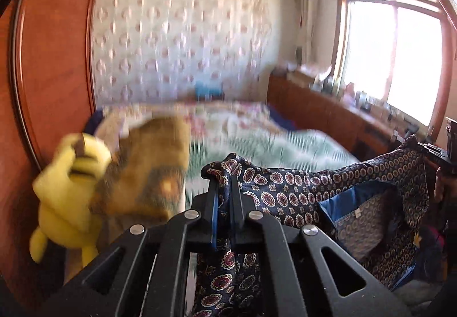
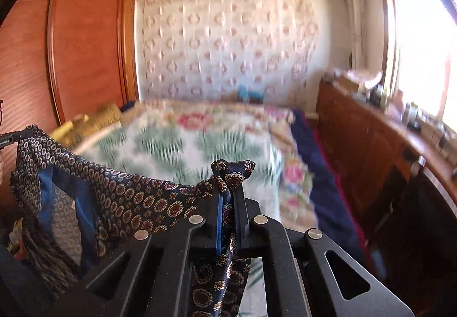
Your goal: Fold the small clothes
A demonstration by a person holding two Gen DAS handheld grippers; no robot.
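Observation:
A small navy garment with a red and cream medallion print and blue lining hangs in the air between both grippers, above the near end of the bed. My left gripper is shut on one top corner of it. My right gripper is shut on the other top corner; the garment sags to the left from it. In the left wrist view the right gripper shows at the far right, pinching the cloth. In the right wrist view the left gripper shows at the far left edge.
A bed with a floral green and pink blanket lies ahead. A yellow plush toy and a brown plush sit at its left by a wooden wardrobe. A low wooden cabinet with clutter runs under the window on the right.

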